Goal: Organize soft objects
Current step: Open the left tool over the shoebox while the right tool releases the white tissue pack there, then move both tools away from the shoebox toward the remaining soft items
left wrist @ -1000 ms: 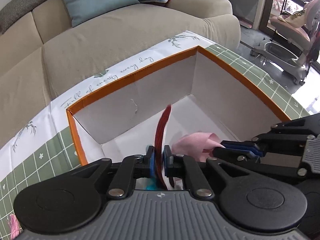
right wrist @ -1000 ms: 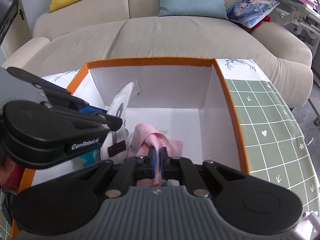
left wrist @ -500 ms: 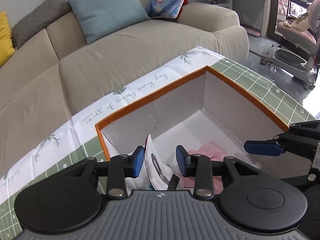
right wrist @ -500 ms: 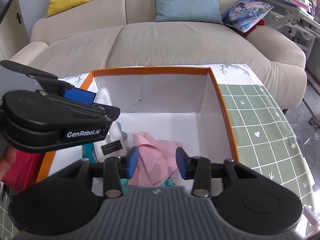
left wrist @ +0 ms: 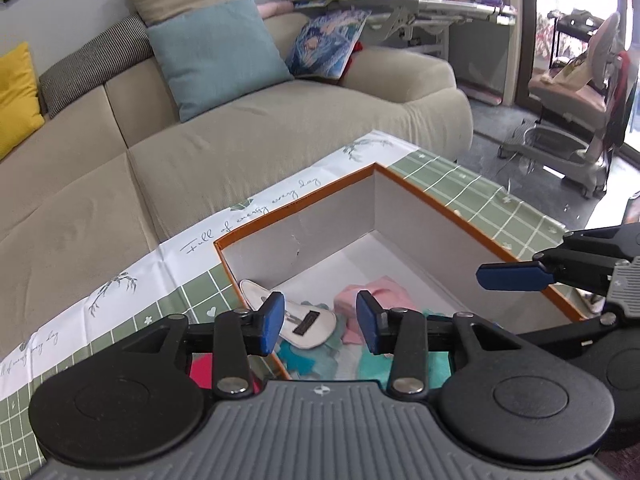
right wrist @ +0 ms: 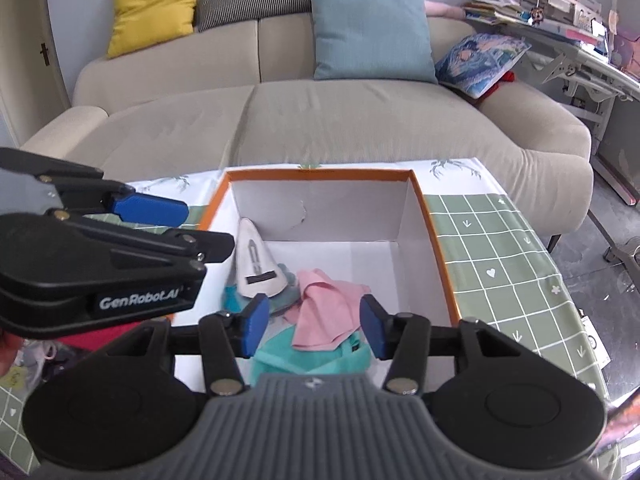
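Left wrist view sits above the orange-rimmed box's (left wrist: 432, 208) near-left corner, tilted down, facing about 1 o'clock toward the sofa (left wrist: 240, 148) arm. Right wrist view sits above the box (right wrist: 320, 174) near edge, facing 12 o'clock, square to the sofa (right wrist: 320, 120). Both close to the box. Shared: box interior, green checked tablecloth (left wrist: 480, 196) (right wrist: 500, 260), sofa, teal cushion (left wrist: 218, 52) (right wrist: 370, 32).

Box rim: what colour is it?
Orange, edging the white-walled box; clearest in the right wrist view.
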